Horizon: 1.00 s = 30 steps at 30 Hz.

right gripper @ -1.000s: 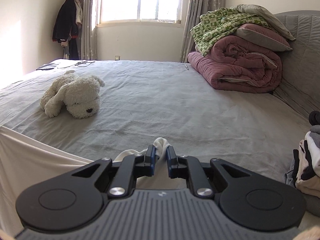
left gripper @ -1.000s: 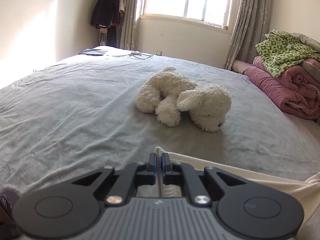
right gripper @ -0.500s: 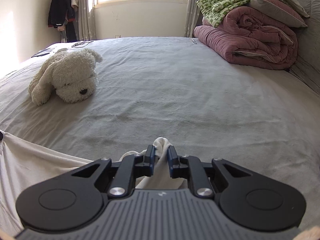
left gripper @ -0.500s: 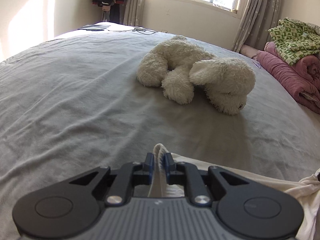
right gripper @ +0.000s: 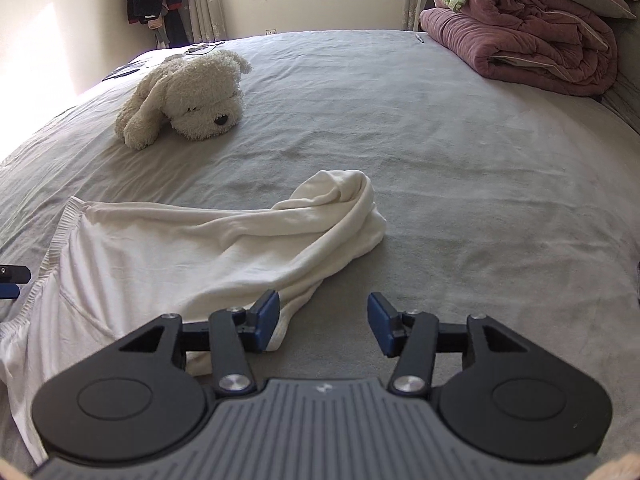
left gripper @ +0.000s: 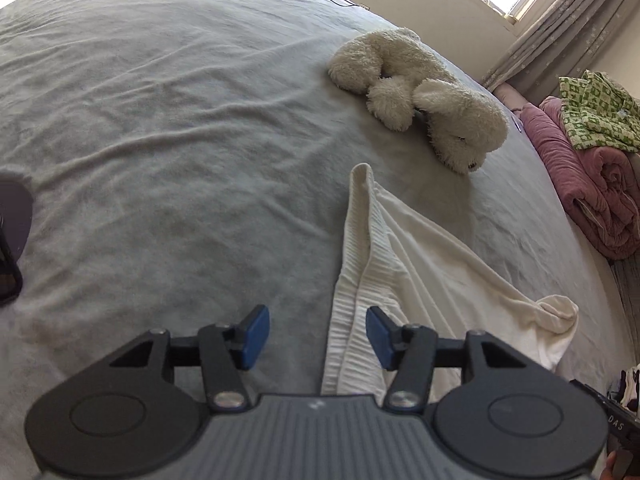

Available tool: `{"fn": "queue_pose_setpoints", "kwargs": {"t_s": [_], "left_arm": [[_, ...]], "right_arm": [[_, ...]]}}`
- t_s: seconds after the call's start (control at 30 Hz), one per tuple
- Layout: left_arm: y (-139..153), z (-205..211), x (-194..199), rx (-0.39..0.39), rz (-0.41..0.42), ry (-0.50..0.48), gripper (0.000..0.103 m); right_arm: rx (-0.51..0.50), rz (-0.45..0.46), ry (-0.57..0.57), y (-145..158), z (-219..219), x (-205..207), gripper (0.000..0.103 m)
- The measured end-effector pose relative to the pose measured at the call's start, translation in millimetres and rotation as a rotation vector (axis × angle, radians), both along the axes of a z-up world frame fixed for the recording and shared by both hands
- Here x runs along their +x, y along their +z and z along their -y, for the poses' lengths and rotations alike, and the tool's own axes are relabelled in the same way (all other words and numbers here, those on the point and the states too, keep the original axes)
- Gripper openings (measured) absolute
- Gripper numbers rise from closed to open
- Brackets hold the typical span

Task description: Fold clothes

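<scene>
Cream-white garment, soft and thin. Lies spread on the grey bed, filling the lower left of the right wrist view. Wrinkled, not yet folded. Ribbed edge along the left side. One end bunched into a rounded lump near the middle of the frame. In the left wrist view, runs from the bottom middle up toward the center, ribbed band standing up in a narrow ridge.

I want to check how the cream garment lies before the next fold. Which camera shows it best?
The right wrist view: the cream garment spreads across the grey bed, bunched at its far end. The left wrist view shows only a ribbed edge and one fold running away.
</scene>
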State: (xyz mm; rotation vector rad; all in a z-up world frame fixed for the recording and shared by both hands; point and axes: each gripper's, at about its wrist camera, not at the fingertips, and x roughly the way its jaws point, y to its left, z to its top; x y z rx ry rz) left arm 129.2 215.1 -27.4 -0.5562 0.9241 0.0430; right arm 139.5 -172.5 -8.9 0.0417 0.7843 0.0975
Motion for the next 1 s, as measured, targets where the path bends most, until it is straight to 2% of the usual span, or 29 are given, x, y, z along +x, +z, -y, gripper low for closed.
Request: {"fn": "queue_pose_setpoints", "kwargs": {"t_s": [0.17,0.27,0.4,0.47,0.53,0.57,0.7,0.77,0.87,0.9,1.0], "left_arm": [[-5,-16,-46,-0.203,-0.027,0.048,0.055],[-18,-14,-62,-0.361,-0.028,0.07,0.055],[-40,-5,-73,-0.566,0.001,0.184,0.053],[-51,2,-76,-0.614,0.022,0.255,0.052],[-60,8,-80,-0.644,0.045,0.31,0.044],[-63,9,-82,-0.667,0.061,0.334,0.044],[-73,10,-87,-0.768,0.111,0.42,0.035],[-75,8,-84,-0.781,0.105,0.436,0.029],[-74,9,-80,-0.742,0.094,0.43,0.021],[-73,10,-79,-0.727,0.091,0.427,0.014],[-66,12,-79,-0.615,0.103,0.408,0.008]], "right_arm": [[0.029,-0.009,0.063,18,-19,-14,0.053],[0.031,-0.01,0.108,26,-37,-16,0.053],[0.028,-0.017,0.163,33,-64,-11,0.053],[0.023,-0.026,0.2,37,-81,-3,0.053],[0.029,-0.035,0.242,40,-98,7,0.053],[0.041,-0.044,0.266,42,-106,13,0.053],[0.153,-0.114,0.323,40,-135,46,0.053],[0.197,-0.152,0.331,35,-148,63,0.053],[0.219,-0.18,0.336,29,-171,87,0.053],[0.222,-0.187,0.337,27,-178,94,0.053],[0.229,-0.204,0.342,22,-201,113,0.053]]}}
